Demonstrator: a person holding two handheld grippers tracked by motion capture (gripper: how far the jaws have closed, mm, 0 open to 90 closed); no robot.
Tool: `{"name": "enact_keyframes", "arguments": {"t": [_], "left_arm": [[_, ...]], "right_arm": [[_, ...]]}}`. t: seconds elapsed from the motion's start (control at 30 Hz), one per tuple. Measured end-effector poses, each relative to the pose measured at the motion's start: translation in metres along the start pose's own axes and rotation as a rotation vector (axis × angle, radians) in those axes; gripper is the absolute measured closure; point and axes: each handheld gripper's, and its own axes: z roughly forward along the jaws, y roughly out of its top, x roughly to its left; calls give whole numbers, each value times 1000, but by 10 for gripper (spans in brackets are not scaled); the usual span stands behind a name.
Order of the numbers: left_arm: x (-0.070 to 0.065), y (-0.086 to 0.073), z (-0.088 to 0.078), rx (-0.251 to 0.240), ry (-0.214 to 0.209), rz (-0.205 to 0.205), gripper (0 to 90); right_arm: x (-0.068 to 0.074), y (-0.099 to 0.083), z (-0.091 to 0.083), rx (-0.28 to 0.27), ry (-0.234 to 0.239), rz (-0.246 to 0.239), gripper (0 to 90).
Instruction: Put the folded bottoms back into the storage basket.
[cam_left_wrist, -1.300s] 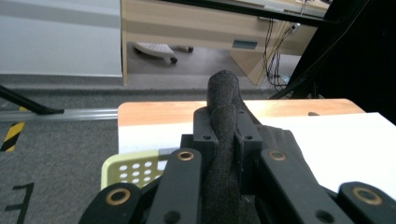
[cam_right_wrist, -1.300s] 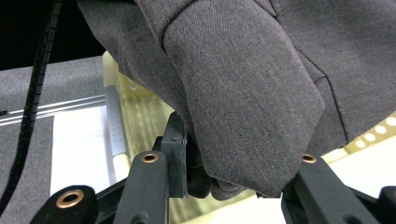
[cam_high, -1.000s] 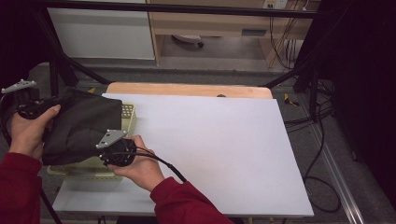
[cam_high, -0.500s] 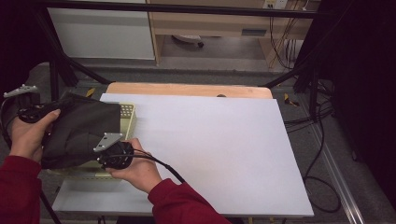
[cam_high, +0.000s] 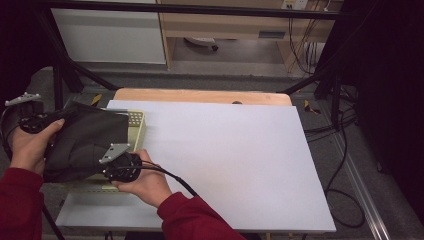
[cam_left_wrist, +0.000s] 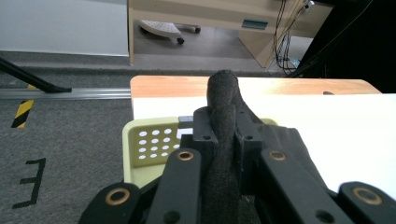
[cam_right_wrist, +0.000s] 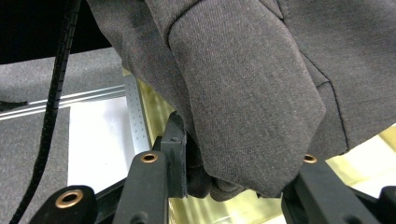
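Dark garment: held above yellow basket at desk's left edge. Left gripper and right gripper, fingers clenched on fabric. Advice: lift both evenly, clearing basket rim.

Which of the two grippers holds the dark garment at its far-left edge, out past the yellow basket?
The left gripper. Its fingers clamp a bunched fold of the dark garment beyond the yellow perforated basket; the right gripper grips the near edge over it.

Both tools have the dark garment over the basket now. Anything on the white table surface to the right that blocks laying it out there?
Nothing visible does. The dark garment, held by the left tool and right tool, hangs over the yellow basket; the white tabletop beside it is bare.
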Motion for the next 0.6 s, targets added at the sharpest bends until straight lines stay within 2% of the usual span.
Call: {"name": "enact_keyframes", "arguments": {"t": [0.3, 0.6], "left_arm": [[4, -3, 0, 6, 13, -2, 826], [7, -6, 10, 25, 22, 6, 825]], "right_arm": [[0, 0, 5, 2, 8, 11, 633], [-5, -3, 11, 12, 16, 28, 632]]}}
